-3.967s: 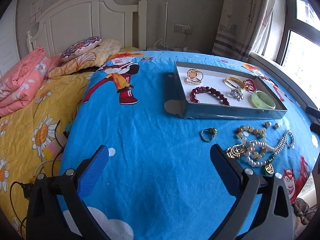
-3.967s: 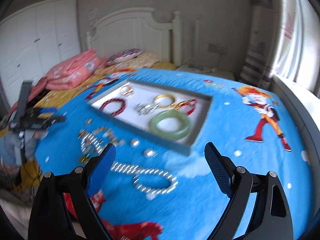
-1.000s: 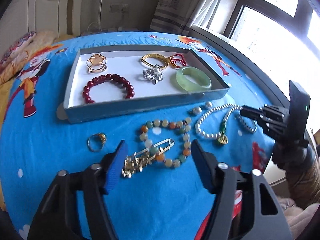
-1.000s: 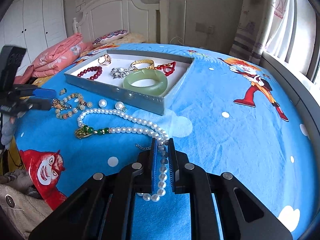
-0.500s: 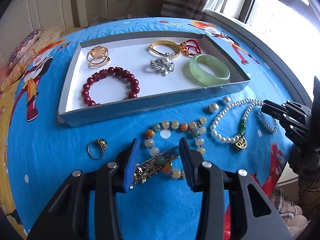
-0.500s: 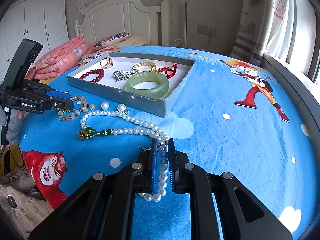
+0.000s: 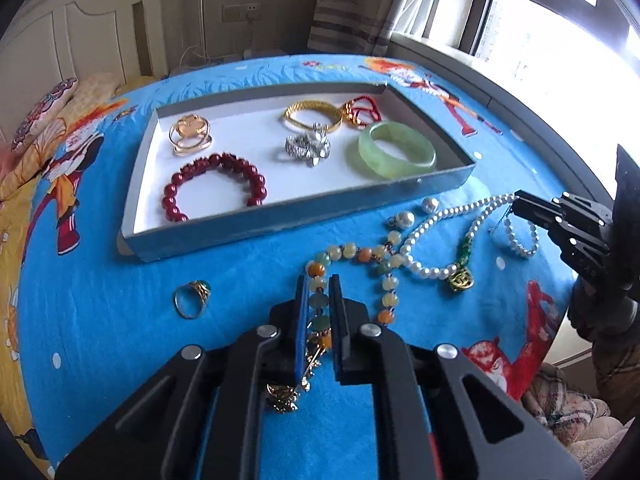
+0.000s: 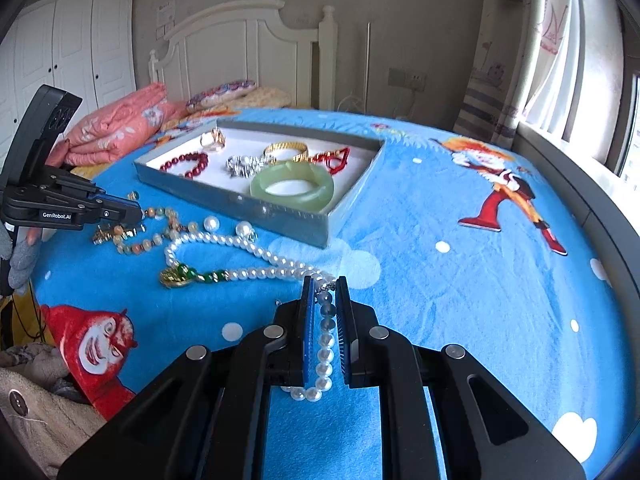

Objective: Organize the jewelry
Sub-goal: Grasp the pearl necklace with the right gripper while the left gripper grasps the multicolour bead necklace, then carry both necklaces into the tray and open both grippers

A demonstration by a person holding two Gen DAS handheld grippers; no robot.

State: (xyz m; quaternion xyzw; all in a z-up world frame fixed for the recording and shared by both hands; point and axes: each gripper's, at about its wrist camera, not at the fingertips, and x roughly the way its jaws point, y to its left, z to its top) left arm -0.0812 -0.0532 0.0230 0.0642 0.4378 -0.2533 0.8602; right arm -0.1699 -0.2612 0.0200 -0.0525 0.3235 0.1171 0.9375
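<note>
My left gripper [image 7: 318, 280] has its jaws closing tight, pads pressed on the coloured bead bracelet [image 7: 386, 280], with a gold pin [image 7: 310, 362] lying between the fingers too. My right gripper [image 8: 323, 282] is shut on one end of the pearl necklace [image 8: 240, 240], whose green-and-gold pendant [image 8: 178, 276] rests on the blanket. Behind them stands the grey tray [image 7: 280, 224], holding a red bead bracelet [image 7: 216, 184], a jade bangle [image 7: 396, 152], a gold bangle [image 7: 312, 114] and a silver brooch [image 7: 308, 146]. A gold ring [image 7: 192, 298] lies loose left of my left gripper.
Two loose pearl earrings [image 7: 406, 219] lie just before the tray. Everything rests on a blue cartoon blanket [image 8: 440, 300] on a bed. A pink quilt [image 8: 120, 128] and a white headboard [image 8: 248, 48] are behind, with a window sill [image 7: 460, 64] to the right. A gloved hand [image 8: 20, 256] holds the left gripper.
The left jaws closed from wide apart onto the bead bracelet and gold pin. The right gripper stayed shut on the pearl necklace without moving.
</note>
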